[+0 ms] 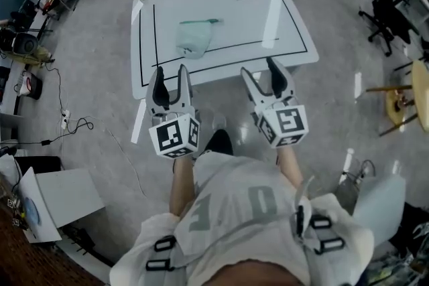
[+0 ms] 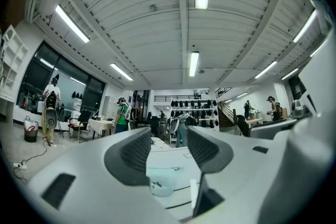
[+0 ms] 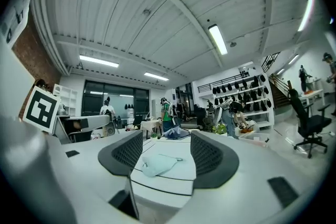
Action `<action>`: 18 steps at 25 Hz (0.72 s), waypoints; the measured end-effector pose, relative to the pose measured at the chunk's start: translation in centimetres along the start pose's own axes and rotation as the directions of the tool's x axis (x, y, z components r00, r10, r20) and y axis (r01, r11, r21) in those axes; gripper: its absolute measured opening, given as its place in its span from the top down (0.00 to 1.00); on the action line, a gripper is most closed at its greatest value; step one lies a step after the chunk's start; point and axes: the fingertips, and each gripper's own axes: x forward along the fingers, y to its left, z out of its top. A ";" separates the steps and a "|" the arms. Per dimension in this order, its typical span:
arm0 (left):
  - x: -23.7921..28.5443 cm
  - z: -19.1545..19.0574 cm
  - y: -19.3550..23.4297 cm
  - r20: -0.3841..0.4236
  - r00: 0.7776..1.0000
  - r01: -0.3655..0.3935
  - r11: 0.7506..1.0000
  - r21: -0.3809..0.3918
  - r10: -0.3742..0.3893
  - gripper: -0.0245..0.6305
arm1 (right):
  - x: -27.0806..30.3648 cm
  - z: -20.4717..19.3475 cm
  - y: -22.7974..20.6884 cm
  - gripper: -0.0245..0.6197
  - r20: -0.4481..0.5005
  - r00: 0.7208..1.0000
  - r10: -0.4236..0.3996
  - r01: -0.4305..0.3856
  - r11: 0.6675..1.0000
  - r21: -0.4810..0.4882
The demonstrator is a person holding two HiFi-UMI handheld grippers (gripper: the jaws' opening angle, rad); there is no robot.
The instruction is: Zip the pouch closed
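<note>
head view: we held the left tool (image 1: 171,70) and right tool (image 1: 260,67) released and empty near the bench (image 1: 288,23) edge, the pouch (image 1: 196,37) lying farther ahead.

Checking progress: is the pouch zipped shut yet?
Cannot tell: the pouch lies flat on the table, too small in every view to judge.

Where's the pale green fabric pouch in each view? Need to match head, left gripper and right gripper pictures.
Head view: pale green fabric pouch upper centre, lying on the table.
Left gripper view: pouch low centre, seen between the parted jaws.
Right gripper view: pouch low, just left of centre, between the parted jaws.
Shared landmark: white table with black marked lines, under the pouch.
</note>
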 end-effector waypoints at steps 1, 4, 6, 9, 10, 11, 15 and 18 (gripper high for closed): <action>1.4 0.3 0.6 -0.005 1.000 0.003 1.000 0.013 -0.003 0.63 | 1.6 0.4 -0.1 0.55 -0.002 1.000 0.002 -0.002 1.000 -0.002; 5.9 0.7 2.4 -0.029 0.999 0.023 0.999 0.034 -0.022 0.63 | 7.0 1.4 -0.4 0.55 -0.013 1.000 0.007 -0.007 1.000 -0.016; 9.2 0.8 4.2 -0.031 0.999 0.028 0.999 0.026 -0.027 0.63 | 10.8 1.9 -0.5 0.55 -0.025 1.000 0.007 -0.008 0.999 -0.043; 14.2 0.9 7.1 -0.026 0.999 0.022 1.000 -0.008 -0.022 0.63 | 16.1 2.2 -0.7 0.55 -0.039 0.999 0.004 -0.006 0.998 -0.062; 15.7 0.8 8.0 -0.026 0.999 0.020 1.000 -0.023 -0.021 0.63 | 17.6 2.1 -0.8 0.55 -0.044 0.999 0.002 -0.004 0.998 -0.059; 17.1 0.6 8.8 -0.028 0.999 0.018 0.999 -0.035 -0.019 0.63 | 18.9 1.8 -0.9 0.55 -0.052 0.999 -0.001 -0.002 0.999 -0.054; 20.5 0.2 11.2 -0.042 0.999 0.008 1.000 -0.024 -0.009 0.63 | 22.6 0.1 -0.7 0.55 -0.105 0.994 -0.010 0.007 0.999 -0.032; 22.0 -0.1 11.6 -0.060 0.998 0.003 1.000 0.004 -0.002 0.63 | 24.1 -0.7 -0.2 0.56 -0.186 0.983 0.002 -0.022 0.994 -0.103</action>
